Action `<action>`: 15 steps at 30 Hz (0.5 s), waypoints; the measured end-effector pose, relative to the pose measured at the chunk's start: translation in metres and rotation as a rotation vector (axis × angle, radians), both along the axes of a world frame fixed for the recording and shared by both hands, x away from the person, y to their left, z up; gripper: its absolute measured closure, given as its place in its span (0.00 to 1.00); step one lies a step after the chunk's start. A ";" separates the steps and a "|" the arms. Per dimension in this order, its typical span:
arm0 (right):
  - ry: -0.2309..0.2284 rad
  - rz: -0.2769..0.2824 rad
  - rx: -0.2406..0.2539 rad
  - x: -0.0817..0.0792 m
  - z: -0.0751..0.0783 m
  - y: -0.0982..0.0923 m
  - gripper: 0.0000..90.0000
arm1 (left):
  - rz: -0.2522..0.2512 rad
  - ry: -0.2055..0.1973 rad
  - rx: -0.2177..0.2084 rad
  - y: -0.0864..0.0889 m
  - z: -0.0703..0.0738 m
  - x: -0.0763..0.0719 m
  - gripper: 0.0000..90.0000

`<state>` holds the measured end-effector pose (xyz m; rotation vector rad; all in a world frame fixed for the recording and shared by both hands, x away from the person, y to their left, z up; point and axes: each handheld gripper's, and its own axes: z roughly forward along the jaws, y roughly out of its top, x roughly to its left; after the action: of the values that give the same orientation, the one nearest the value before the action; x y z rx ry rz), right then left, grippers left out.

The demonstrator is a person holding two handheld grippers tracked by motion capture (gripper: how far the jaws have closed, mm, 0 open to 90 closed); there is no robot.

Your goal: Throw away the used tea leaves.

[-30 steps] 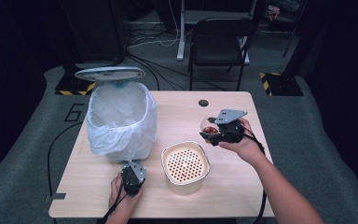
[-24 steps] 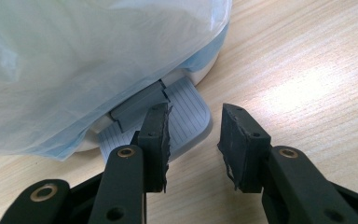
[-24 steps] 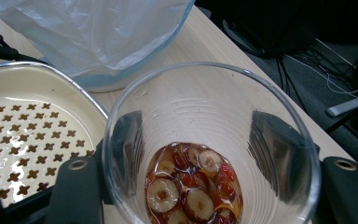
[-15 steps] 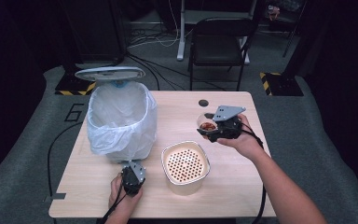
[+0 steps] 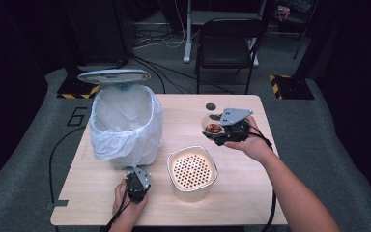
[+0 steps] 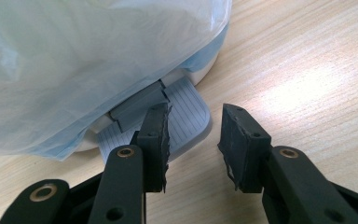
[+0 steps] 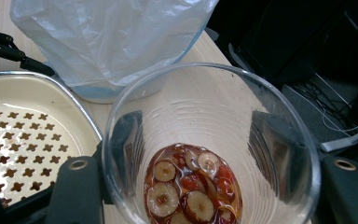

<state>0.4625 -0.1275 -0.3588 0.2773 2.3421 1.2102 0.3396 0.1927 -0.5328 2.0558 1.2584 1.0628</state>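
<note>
Right gripper (image 5: 221,137) — your jaws are clamped on either side of a clear plastic cup (image 7: 209,154), which you hold off the table between the strainer (image 5: 192,170) and the table's far right corner. Sliced red fruit in a little liquid (image 7: 193,189) sits at the bottom of the cup, so nothing looks poured out yet.

Left gripper (image 6: 193,144) — your jaws stand apart and hold nothing. One jaw rests at the edge of the bin's foot pedal (image 6: 186,116), and the lid (image 5: 113,76) is up over the bagged bin (image 5: 125,123).

Judgement: bin opened, cup lifted; straining or dumping the contents is still to do.

View notes: the right gripper view shows the fruit slices and the jaws through the cup wall, where the high view gives a red smudge. The left gripper view shows the ribbed pedal under the bag, which the high view hides behind your hand. The high view alone lays out bin, strainer and cup together.
</note>
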 end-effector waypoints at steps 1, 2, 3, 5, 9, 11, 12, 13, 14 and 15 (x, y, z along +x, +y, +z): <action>-0.005 0.004 -0.002 -0.001 0.000 0.000 0.39 | 0.000 0.000 0.000 0.000 0.000 0.000 0.69; -0.012 0.012 -0.007 -0.002 0.001 0.001 0.39 | 0.000 0.000 0.000 0.000 0.000 0.000 0.69; -0.022 0.015 -0.016 -0.004 0.001 0.002 0.39 | 0.001 0.000 0.000 0.000 0.000 0.000 0.69; -0.046 0.036 -0.033 -0.008 0.003 0.004 0.40 | 0.000 0.000 0.000 0.000 0.000 0.000 0.69; -0.132 0.068 -0.086 -0.018 0.006 0.011 0.41 | 0.001 0.000 0.000 0.000 0.000 0.000 0.69; -0.174 0.078 -0.118 -0.022 0.006 0.014 0.41 | 0.000 0.000 0.000 0.000 0.000 0.000 0.69; -0.204 0.082 -0.144 -0.024 0.005 0.016 0.41 | 0.000 0.000 0.000 0.000 0.000 0.000 0.69; -0.224 0.087 -0.167 -0.027 0.005 0.019 0.41 | -0.001 -0.003 -0.002 0.000 0.000 0.000 0.69; -0.230 0.094 -0.175 -0.029 0.005 0.020 0.41 | -0.001 -0.002 -0.002 0.000 0.000 0.000 0.69; -0.247 0.096 -0.184 -0.031 0.004 0.022 0.41 | 0.000 -0.001 0.000 0.000 0.000 0.000 0.69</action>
<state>0.4318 -0.1059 -0.3545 -0.0462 2.2496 0.9988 0.3396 0.1925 -0.5328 2.0551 1.2587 1.0636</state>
